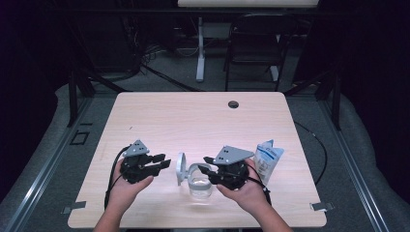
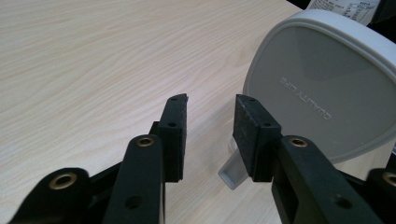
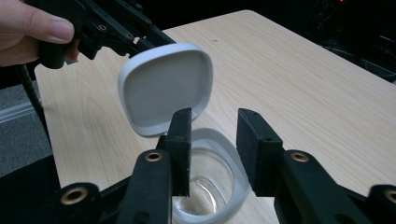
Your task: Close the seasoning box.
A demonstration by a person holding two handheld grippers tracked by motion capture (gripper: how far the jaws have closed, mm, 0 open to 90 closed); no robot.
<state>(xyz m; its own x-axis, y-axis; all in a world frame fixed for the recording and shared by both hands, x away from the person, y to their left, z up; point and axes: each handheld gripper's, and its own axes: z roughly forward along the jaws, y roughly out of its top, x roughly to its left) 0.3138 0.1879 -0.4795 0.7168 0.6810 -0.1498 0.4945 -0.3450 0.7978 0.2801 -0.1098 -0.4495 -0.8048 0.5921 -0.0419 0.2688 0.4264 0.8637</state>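
1. Clear jar (image 1: 200,182) near table (image 1: 193,116) front edge, grey lid (image 1: 181,168) flipped up on its left side.
2. Right gripper (image 1: 209,170) over jar rim, jaws apart, gripping nothing.
3. Left gripper (image 1: 163,162) just beside lid, jaws apart, empty.
4. White pouch (image 1: 267,158) right of right gripper.

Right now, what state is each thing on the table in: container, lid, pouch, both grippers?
Clear container: upright, open, looks empty.
Grey lid: flipped up, standing on edge beside the container's rim.
White pouch: lying on the table, untouched.
Left gripper: open, nothing between the jaws.
Right gripper: open, above the container.
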